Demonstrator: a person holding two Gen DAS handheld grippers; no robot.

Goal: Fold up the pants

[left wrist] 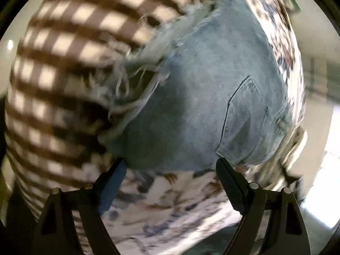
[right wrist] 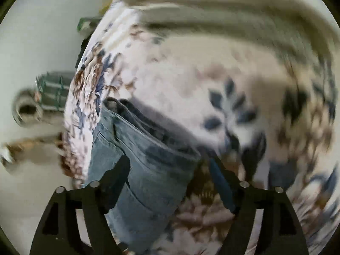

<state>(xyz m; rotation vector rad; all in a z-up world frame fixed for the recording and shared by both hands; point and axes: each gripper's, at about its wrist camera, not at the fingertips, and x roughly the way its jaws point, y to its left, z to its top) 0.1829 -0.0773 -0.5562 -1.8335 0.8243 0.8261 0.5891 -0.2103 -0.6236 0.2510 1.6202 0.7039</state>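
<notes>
**A:** where's the denim at? Both views are pretty blurry.

**B:** the light-blue frayed denim shorts (left wrist: 204, 97) lie flat on the floral bedspread (left wrist: 170, 208), back pocket (left wrist: 242, 123) up, next to a brown checkered blanket (left wrist: 63, 63).

**A:** claws?

**B:** left claw (left wrist: 170, 170) is spread wide, released, at the shorts' near edge. Right claw (right wrist: 170, 165) is also released, straddling the waistband (right wrist: 148, 131), nothing pinched.

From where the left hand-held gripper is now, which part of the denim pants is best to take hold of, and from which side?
Probably the plain near edge of the denim pants, between the open fingers of the left hand-held gripper. Come straight forward and low over the floral bedsheet. This edge lies flat and even; the frayed hem is loose threads.
</notes>
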